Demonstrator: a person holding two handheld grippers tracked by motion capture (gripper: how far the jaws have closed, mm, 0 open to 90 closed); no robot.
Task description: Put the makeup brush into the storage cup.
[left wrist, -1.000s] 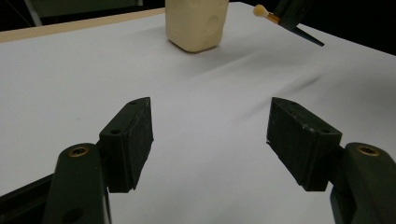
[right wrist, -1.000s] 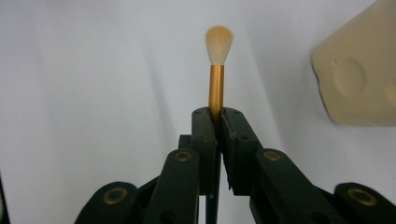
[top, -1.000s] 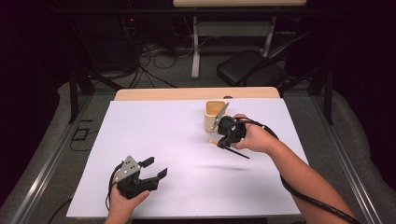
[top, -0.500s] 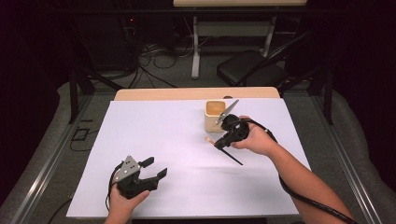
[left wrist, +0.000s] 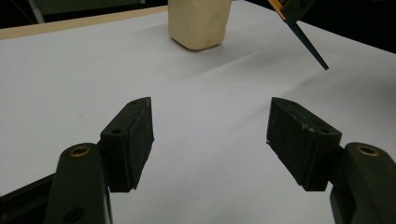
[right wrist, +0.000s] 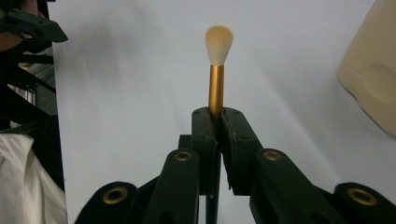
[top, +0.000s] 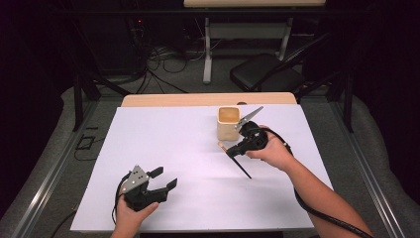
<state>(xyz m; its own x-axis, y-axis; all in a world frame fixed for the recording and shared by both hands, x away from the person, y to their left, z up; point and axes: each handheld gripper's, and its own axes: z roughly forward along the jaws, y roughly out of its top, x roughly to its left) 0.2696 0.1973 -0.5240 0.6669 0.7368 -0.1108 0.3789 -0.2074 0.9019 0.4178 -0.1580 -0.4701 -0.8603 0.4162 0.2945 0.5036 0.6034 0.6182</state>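
A brush with cream bristles, a gold ferrule and a thin black handle is clamped at the ferrule in my right gripper, just right of a cream cup. The bristles point left toward the cup's base and the handle slants down to the right above the white sheet. In the right gripper view the brush sticks up from the shut gripper, with the cup at the right. My left gripper rests near the front left, open and empty, facing the cup and the brush handle.
A white sheet covers the wooden table. Beyond the far edge are a black chair, cables on the floor and a desk frame. Metal rails run along both sides.
My right hand has rolled beside the cup, so the brush handle now slants more steeply down and the bristles sit nearer the cup. The left gripper has stayed still.
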